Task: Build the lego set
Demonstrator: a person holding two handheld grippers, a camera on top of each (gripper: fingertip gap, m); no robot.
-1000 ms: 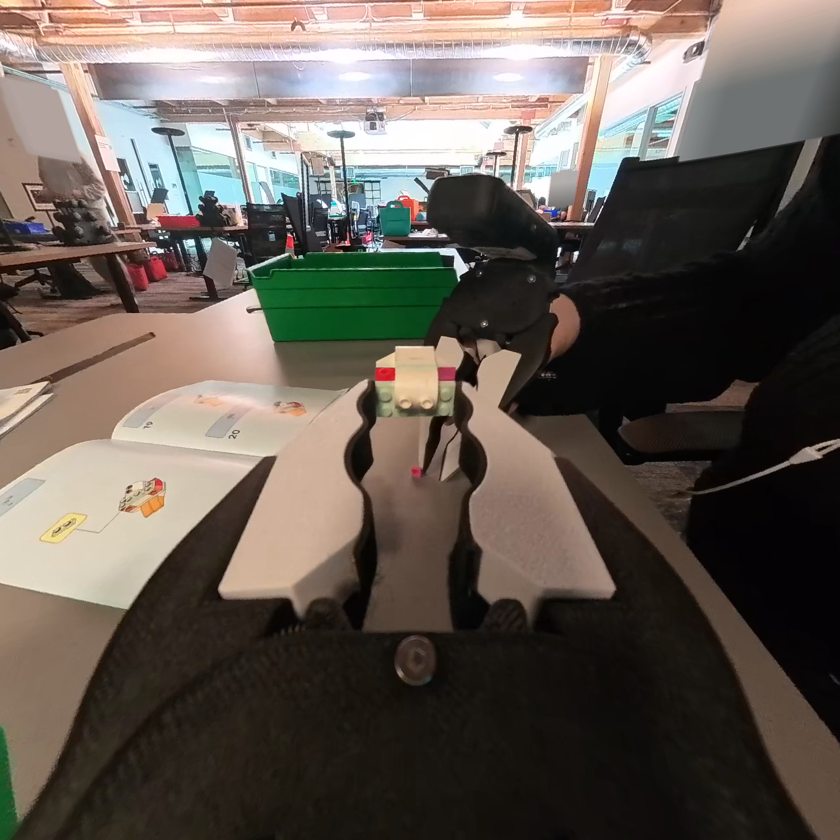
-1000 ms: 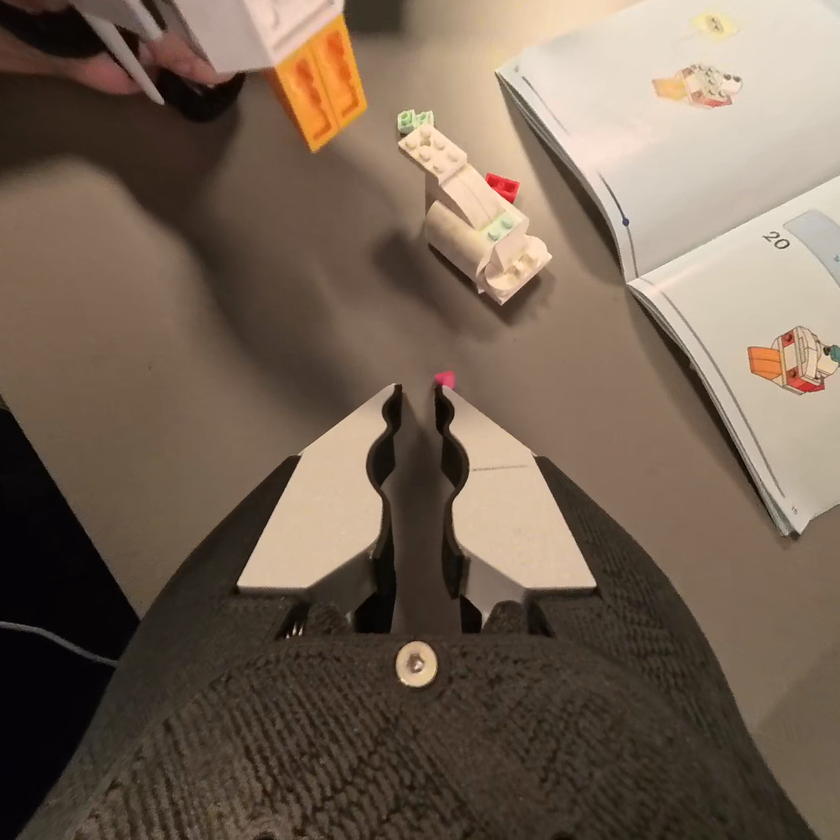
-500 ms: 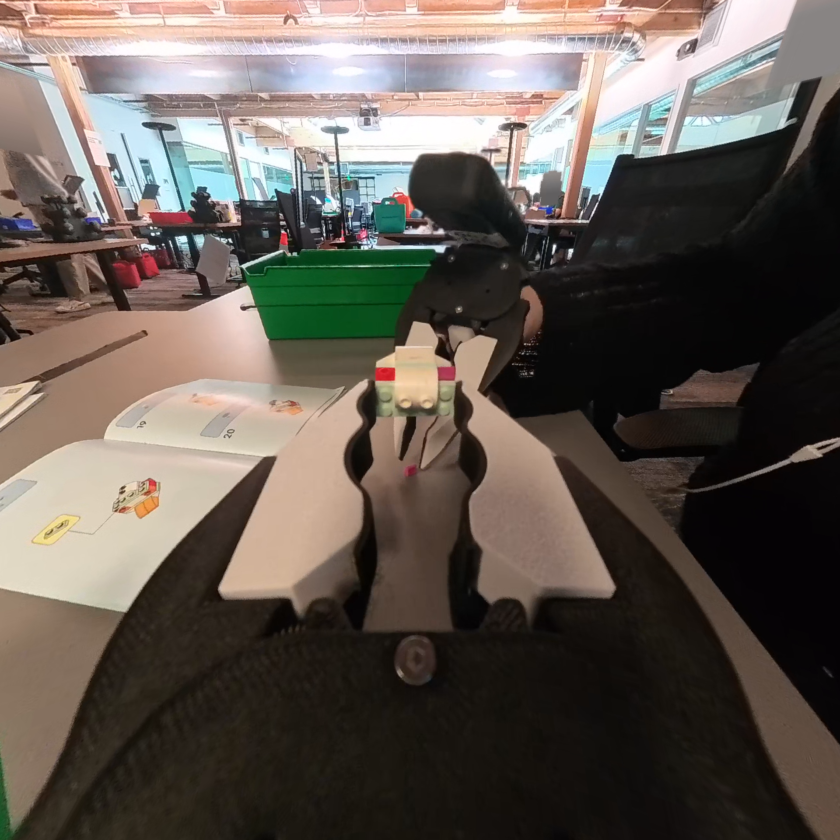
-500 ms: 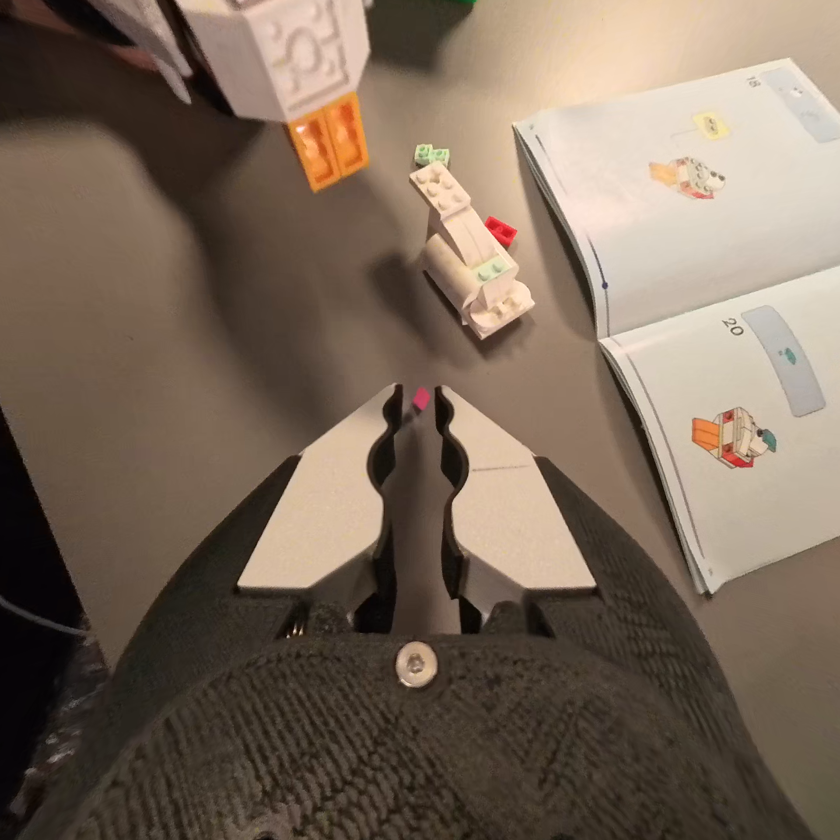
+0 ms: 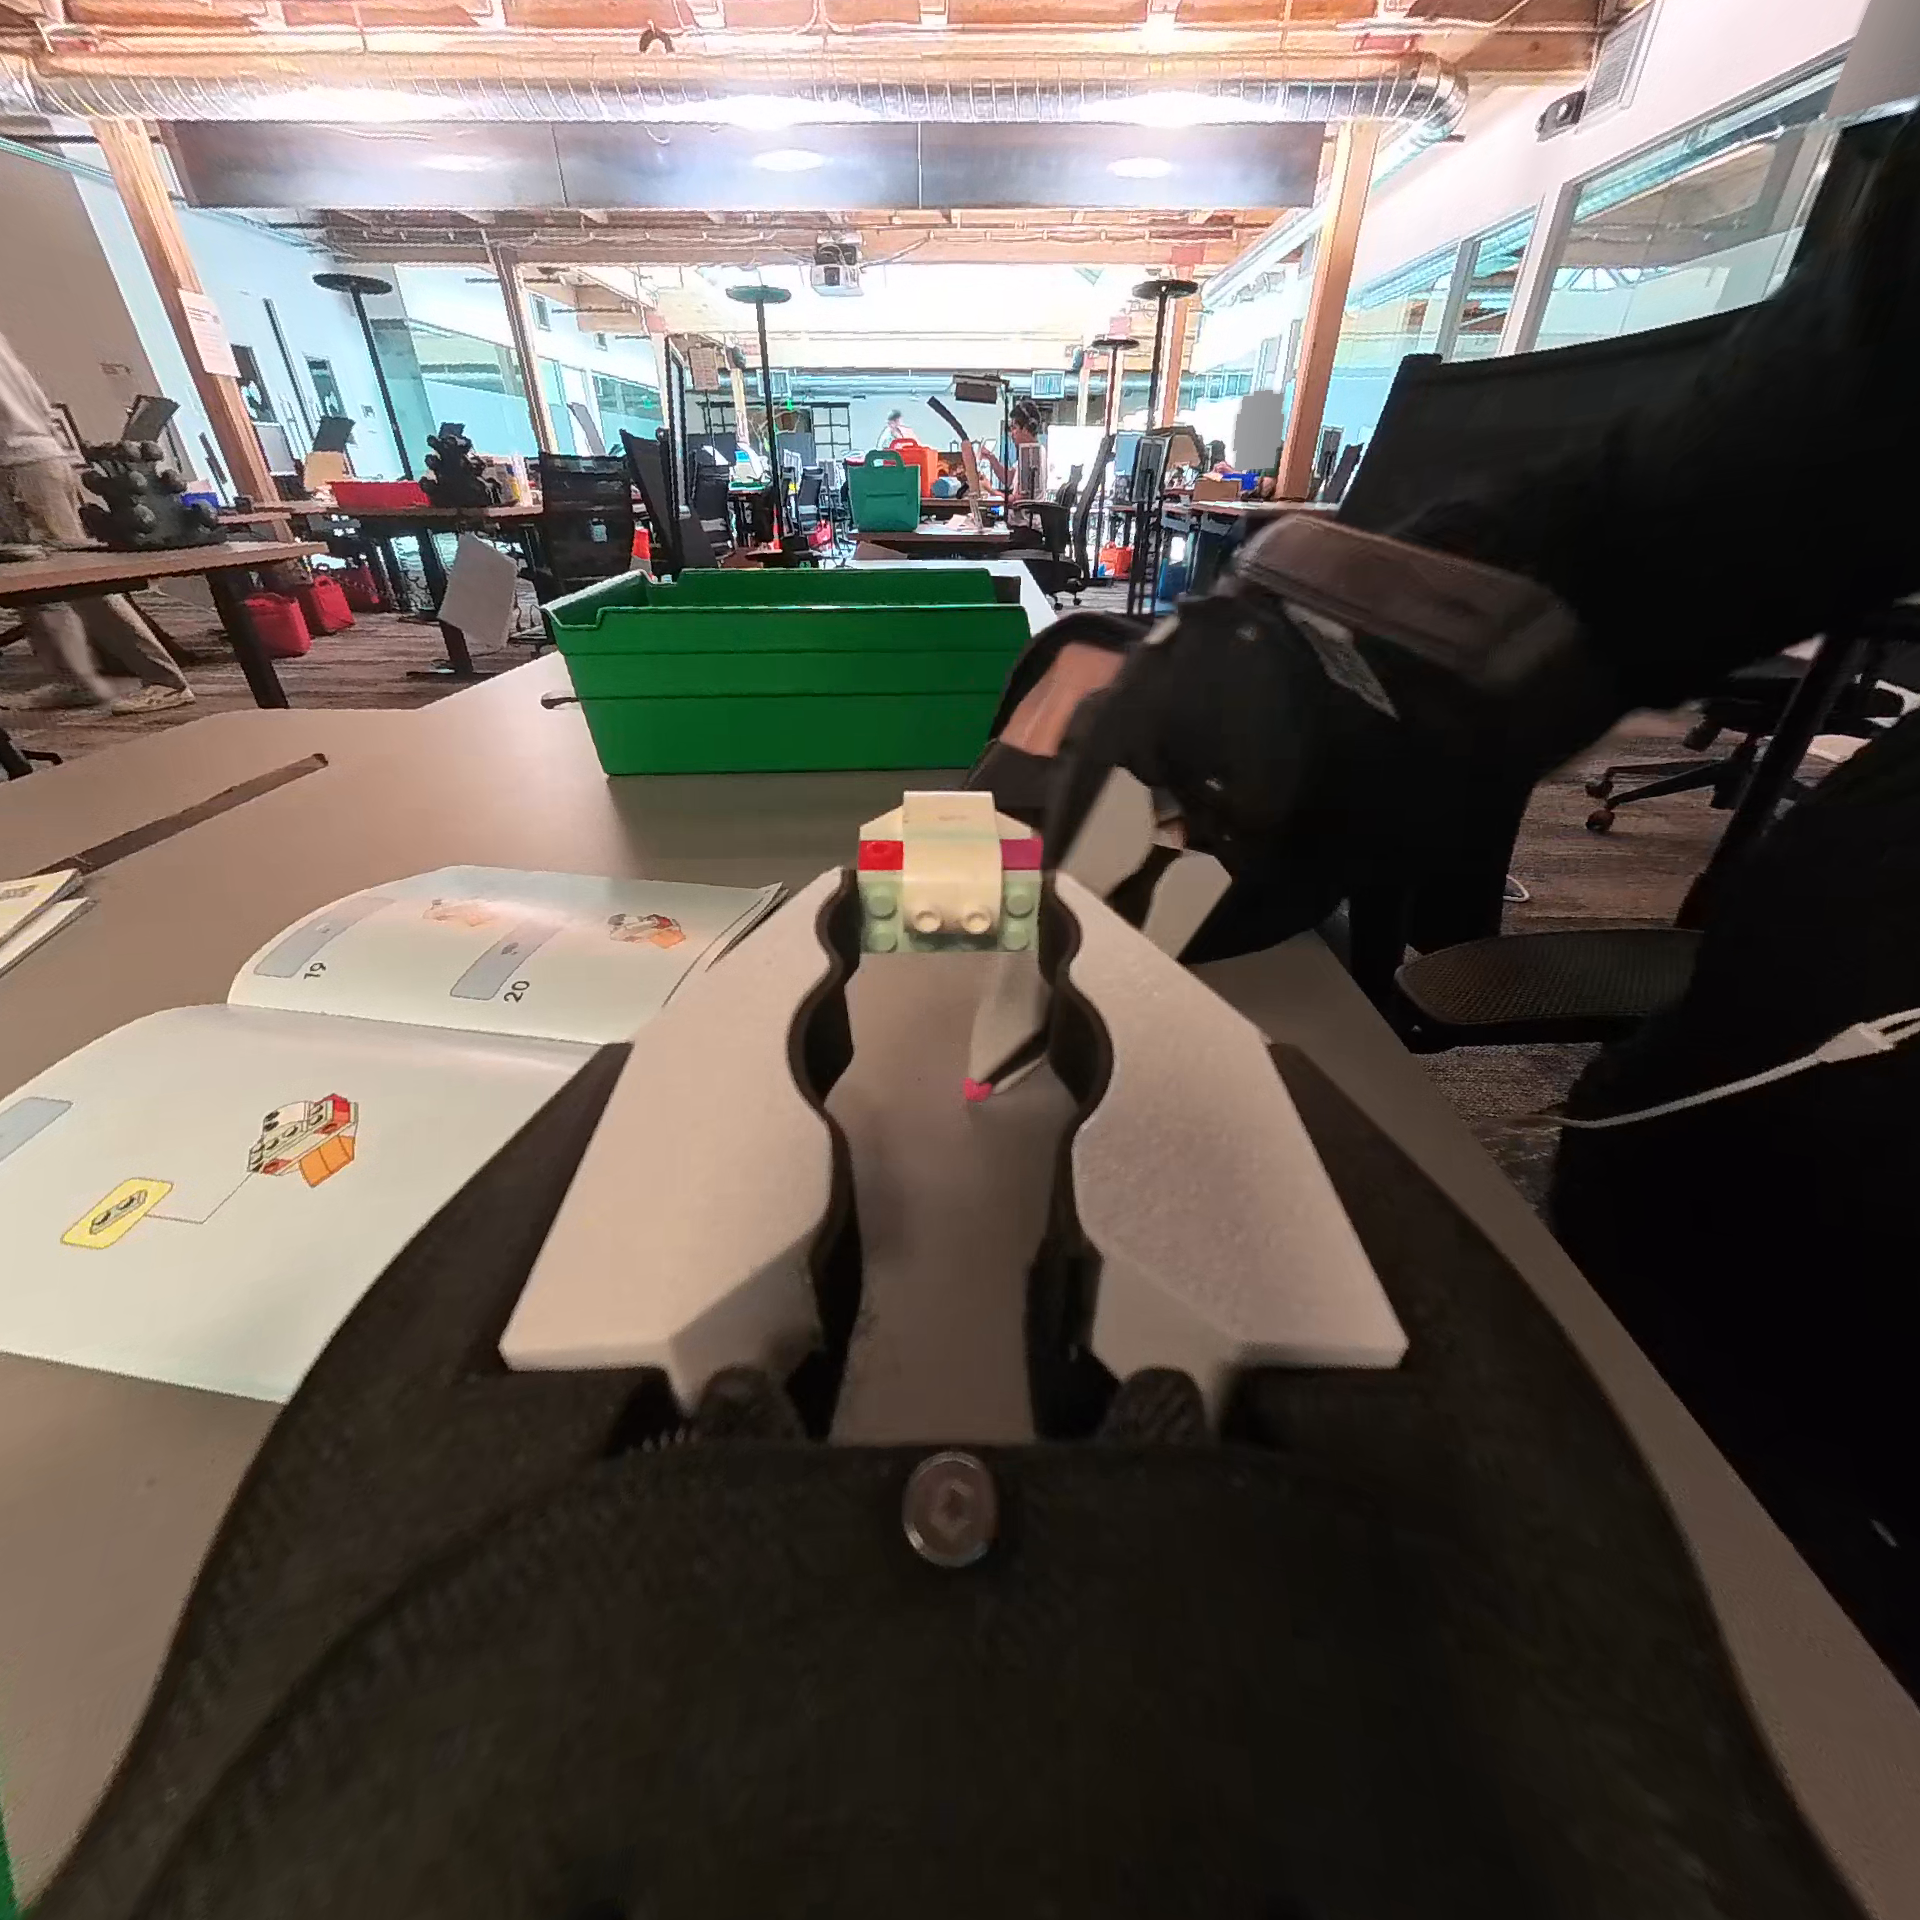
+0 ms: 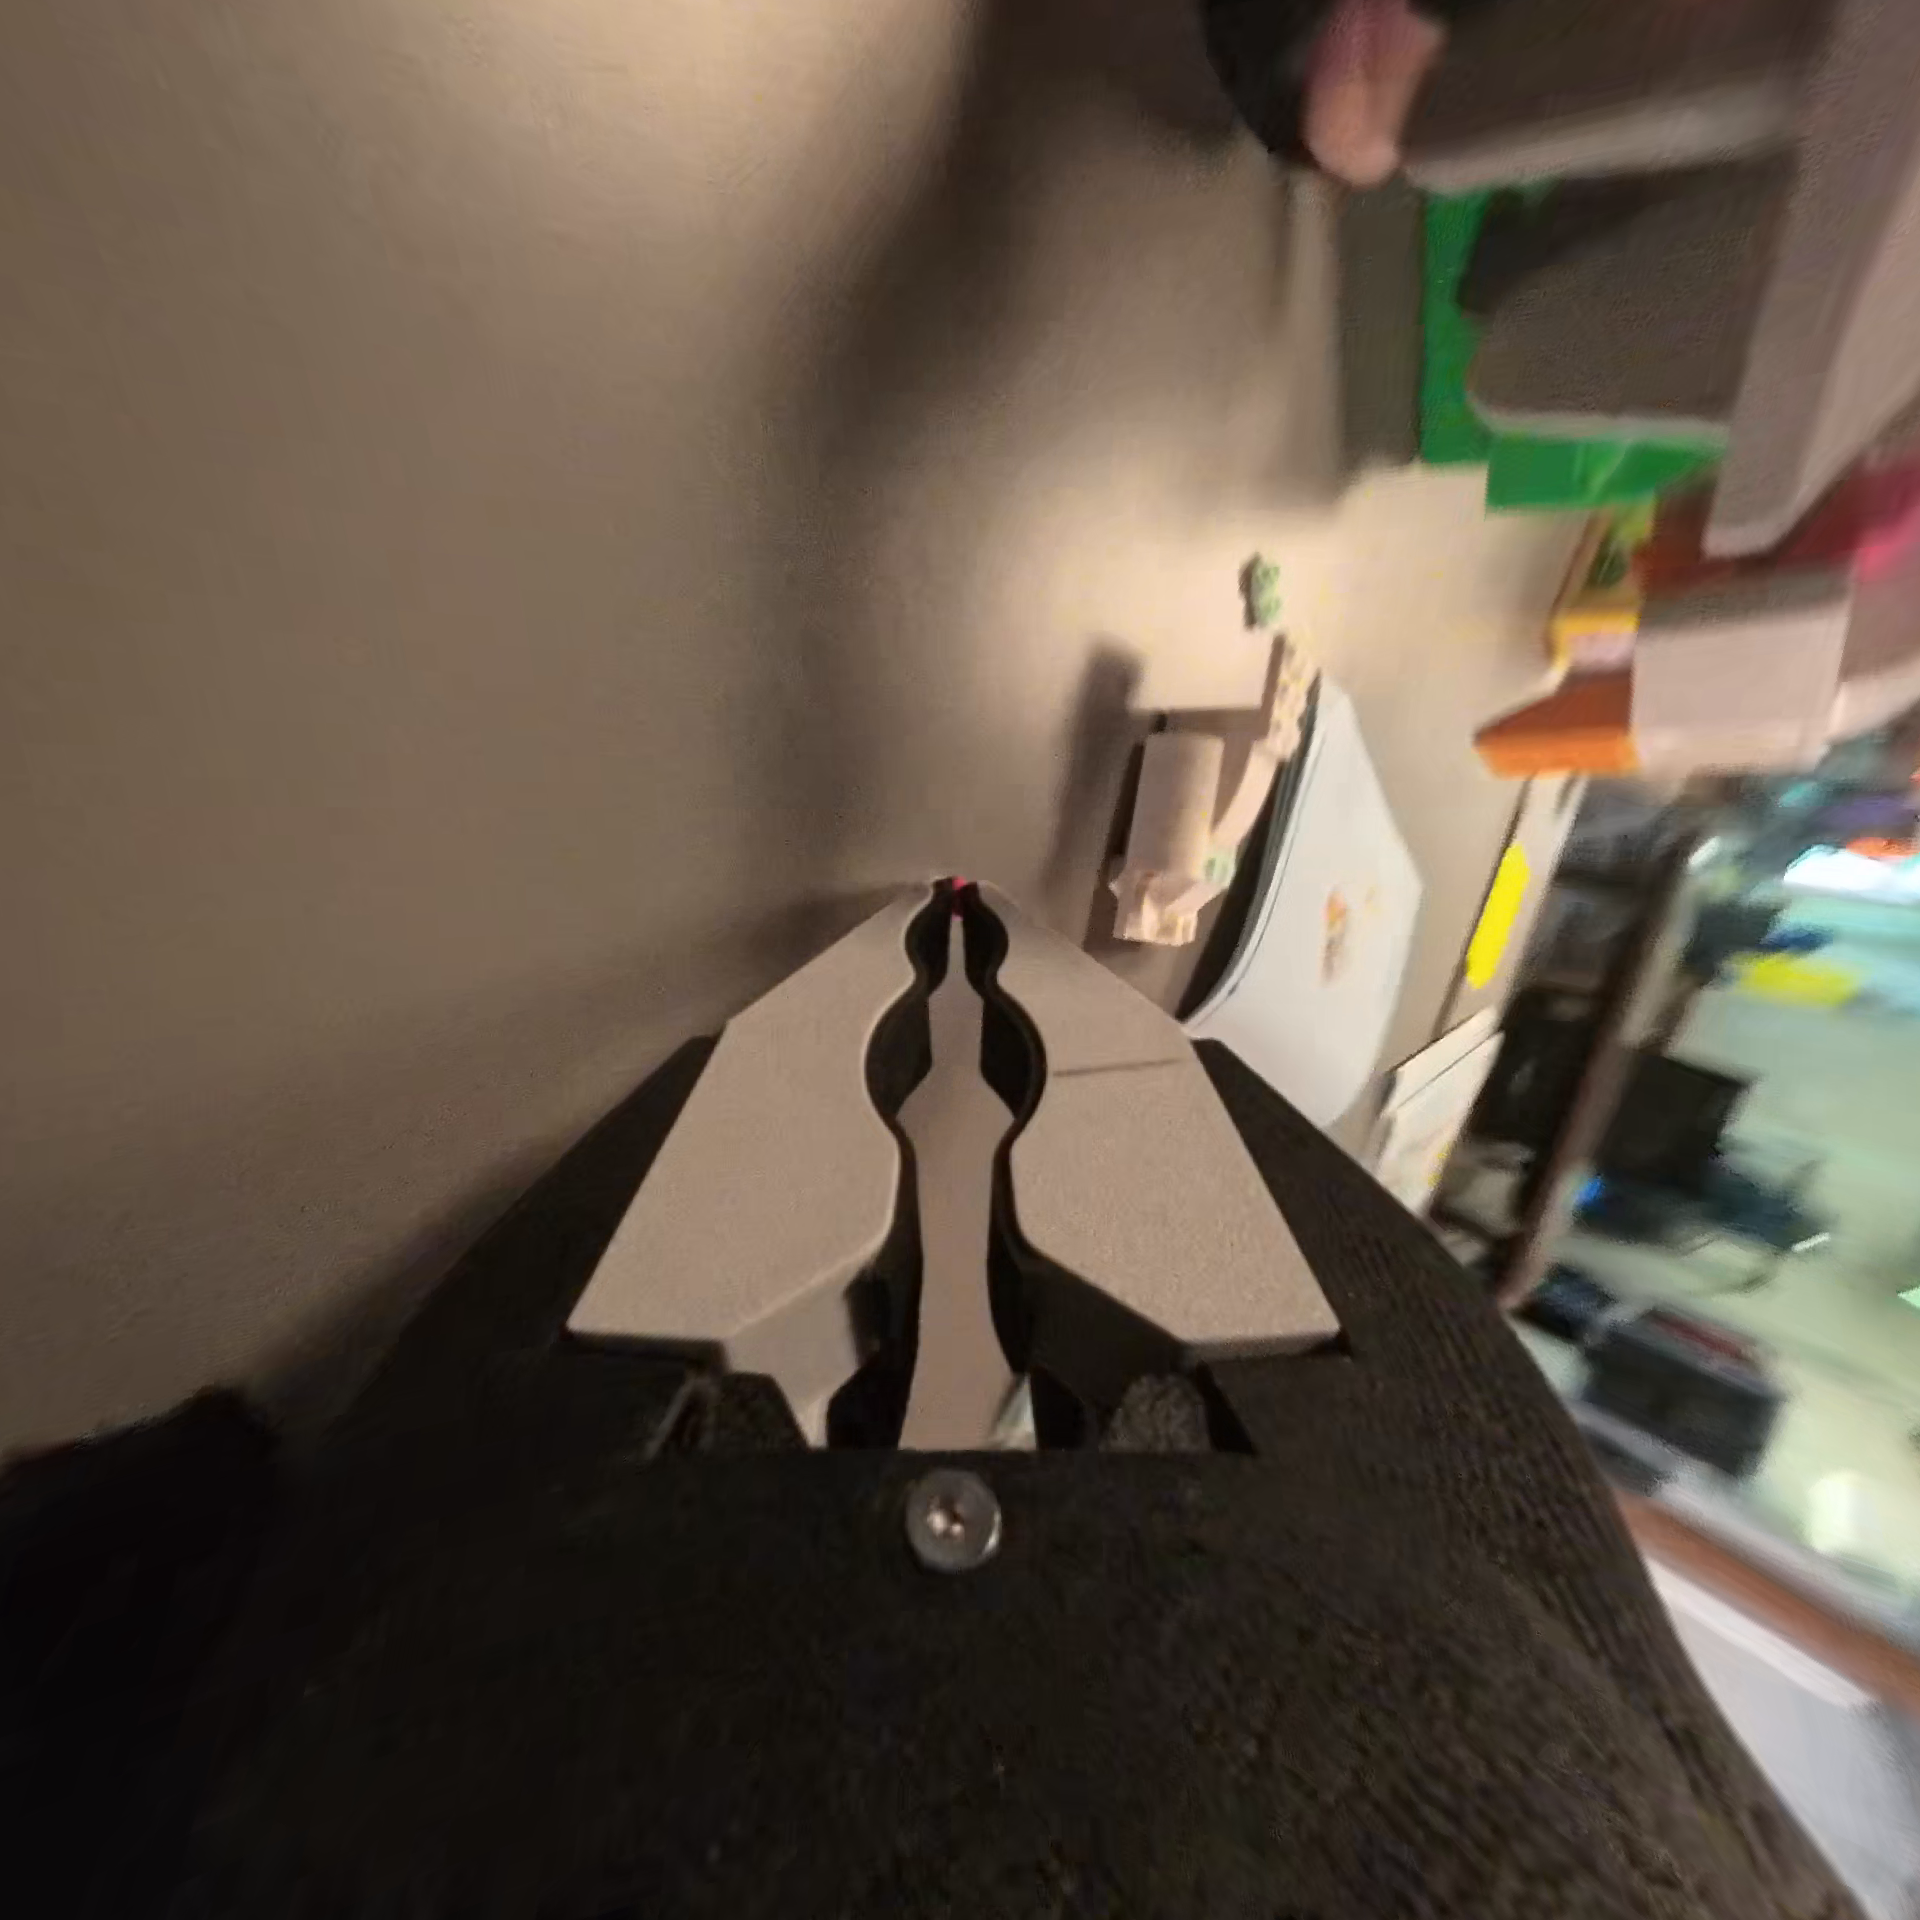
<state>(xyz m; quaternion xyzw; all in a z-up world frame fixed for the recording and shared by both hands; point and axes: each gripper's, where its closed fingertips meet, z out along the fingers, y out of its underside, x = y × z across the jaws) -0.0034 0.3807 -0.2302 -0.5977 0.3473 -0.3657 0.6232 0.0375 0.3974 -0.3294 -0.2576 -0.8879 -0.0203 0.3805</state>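
Left gripper (image 5: 948,914) is level above the grey table (image 5: 468,821), fingers clamped on a small lego assembly (image 5: 948,883) of white, mint, red and pink bricks at the tips. Right gripper (image 6: 953,914), rolled sideways and tilted down to the tabletop, has its fingers pinched on a tiny pink lego piece (image 6: 951,885); it touches or nearly touches the surface. A second white lego sub-assembly (image 6: 1195,821) lies beside the open instruction booklet (image 5: 343,1049). A green bin (image 5: 800,686) stands beyond.
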